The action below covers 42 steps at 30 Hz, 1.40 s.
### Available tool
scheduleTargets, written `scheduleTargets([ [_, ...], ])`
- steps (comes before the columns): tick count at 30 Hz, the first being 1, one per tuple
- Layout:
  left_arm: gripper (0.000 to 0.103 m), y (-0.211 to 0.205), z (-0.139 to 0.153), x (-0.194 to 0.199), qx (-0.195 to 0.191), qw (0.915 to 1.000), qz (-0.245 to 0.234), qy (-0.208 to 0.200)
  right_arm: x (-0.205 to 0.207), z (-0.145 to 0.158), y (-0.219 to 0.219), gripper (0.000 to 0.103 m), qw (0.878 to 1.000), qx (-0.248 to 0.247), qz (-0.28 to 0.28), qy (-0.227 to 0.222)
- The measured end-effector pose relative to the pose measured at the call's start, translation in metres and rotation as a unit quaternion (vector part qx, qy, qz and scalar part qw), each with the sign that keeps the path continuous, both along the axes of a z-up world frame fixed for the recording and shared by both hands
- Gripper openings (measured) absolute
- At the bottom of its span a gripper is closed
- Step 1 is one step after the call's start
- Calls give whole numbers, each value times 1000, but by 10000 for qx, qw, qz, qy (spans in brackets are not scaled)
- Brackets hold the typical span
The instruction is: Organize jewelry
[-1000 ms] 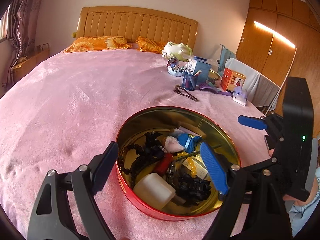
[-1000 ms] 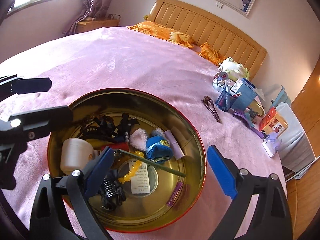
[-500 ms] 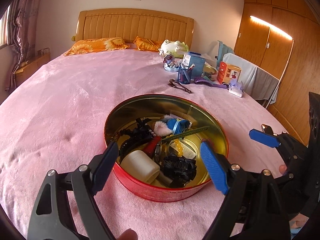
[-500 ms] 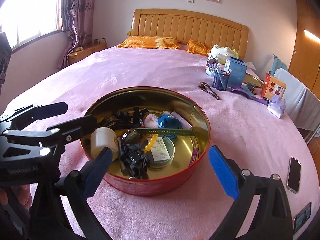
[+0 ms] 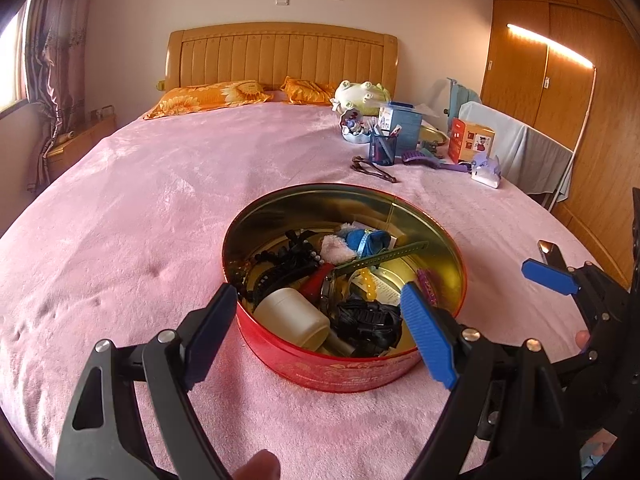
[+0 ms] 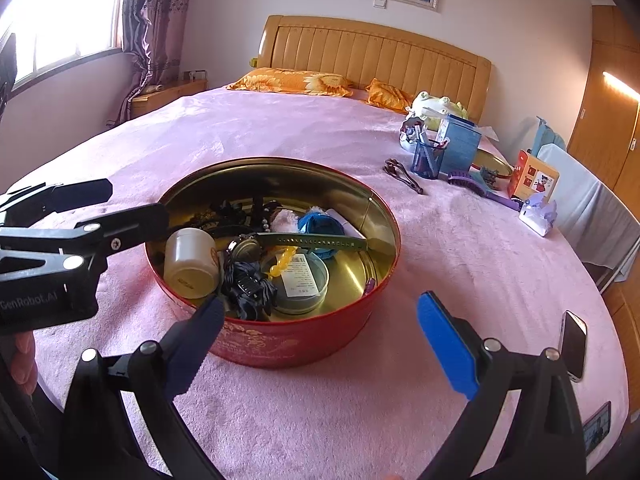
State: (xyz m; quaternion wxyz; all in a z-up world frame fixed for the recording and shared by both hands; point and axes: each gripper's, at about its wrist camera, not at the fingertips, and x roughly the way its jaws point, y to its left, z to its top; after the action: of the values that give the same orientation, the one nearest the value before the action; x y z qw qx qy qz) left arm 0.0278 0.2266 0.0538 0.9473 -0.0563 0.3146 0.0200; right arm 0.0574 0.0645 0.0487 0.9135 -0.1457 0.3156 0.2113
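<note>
While both the left hand-held gripper [image 5: 316, 334] and the right hand-held gripper [image 6: 320, 342] hang spread and empty before the red tin [image 6: 280, 340] on the bed [image 5: 120, 220], grabbing its tangled jewelry could drag neighbours out, and the green strap [image 6: 316, 241] lies lengthwise across the tin, its free end pointing right.

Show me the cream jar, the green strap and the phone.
cream jar [image 6: 191, 263], right wrist view, on its side wall
green strap [image 6: 316, 241], right wrist view, mid-length
phone [image 6: 573, 345], right wrist view, on its screen
</note>
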Motion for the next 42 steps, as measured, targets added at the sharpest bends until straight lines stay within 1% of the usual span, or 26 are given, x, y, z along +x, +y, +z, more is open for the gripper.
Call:
scheduleTargets([
  [3, 82, 1, -2, 0, -44, 10000, 7, 56, -1, -2, -1, 98, 10000, 39, 9, 34],
  [9, 82, 5, -7, 2, -330, 9991, -4, 263, -3, -3, -1, 98, 10000, 13, 40, 49],
  [26, 82, 1, -9, 0, -229, 9992, -39, 322, -8, -7, 1, 98, 10000, 10, 23, 61],
  [31, 82, 2, -10, 0, -226, 9992, 67, 333, -9, -9, -1, 98, 10000, 8, 23, 79],
  [32, 84, 2, -10, -1, -224, 9992, 98, 317, -9, -9, -1, 98, 10000, 9, 23, 78],
  [33, 88, 2, -10, -4, -176, 9994, 185, 252, -9, -9, -1, 98, 10000, 11, 21, 78],
  [35, 88, -1, -7, -11, 58, 9994, 341, 69, -9, -9, -1, 98, 10000, 11, 19, 80],
  [36, 88, -3, -7, -12, 153, 9994, 321, 36, -9, -9, -1, 98, 10000, 10, 15, 83],
  [38, 88, -5, -6, -14, 179, 9996, 201, 49, -8, -10, 0, 98, 10000, 7, 13, 97],
  [42, 88, -9, -4, -15, 232, 9996, 152, 5, -9, -11, 0, 98, 9999, 6, 16, 103],
])
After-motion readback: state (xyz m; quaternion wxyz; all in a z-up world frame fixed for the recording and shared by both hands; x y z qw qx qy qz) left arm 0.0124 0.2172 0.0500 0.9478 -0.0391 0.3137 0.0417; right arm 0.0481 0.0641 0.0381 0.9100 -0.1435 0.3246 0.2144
